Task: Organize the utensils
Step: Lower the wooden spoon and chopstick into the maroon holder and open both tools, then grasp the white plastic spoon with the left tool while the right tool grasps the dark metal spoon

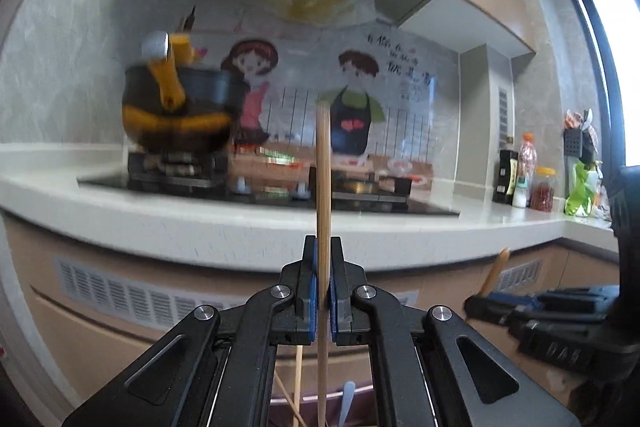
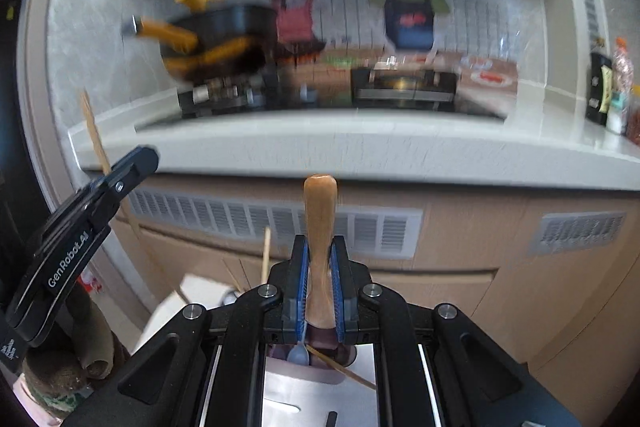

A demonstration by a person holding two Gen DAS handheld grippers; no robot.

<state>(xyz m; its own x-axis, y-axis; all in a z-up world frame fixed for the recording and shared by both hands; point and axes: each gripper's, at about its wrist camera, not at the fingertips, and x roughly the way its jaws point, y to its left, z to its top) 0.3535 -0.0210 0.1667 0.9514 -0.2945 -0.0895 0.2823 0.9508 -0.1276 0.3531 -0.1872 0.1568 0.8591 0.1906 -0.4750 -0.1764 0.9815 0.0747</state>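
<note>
In the left wrist view the left gripper [image 1: 322, 267], at bottom centre of the frame, has its blue pads pinched on a thin wooden chopstick [image 1: 323, 163]. The stick stands upright, its long axis running straight up the middle of the picture, its top end in front of the backsplash and its lower end passing down between the fingers. At lower right the right gripper [image 1: 480, 301] lies on its side with a wooden tip poking up from it.

In the right wrist view the right gripper [image 2: 320, 271] is clamped on a wooden handle [image 2: 320, 227], which also stands vertical, rounded end up, below the countertop [image 2: 360, 147] edge. At left the left gripper [image 2: 138, 163] points to the upper right, its chopstick [image 2: 94, 135] leaning slightly left. Beyond the countertop a stove [image 2: 404, 87] and a dark pot [image 2: 216, 39] are blurred.
</note>
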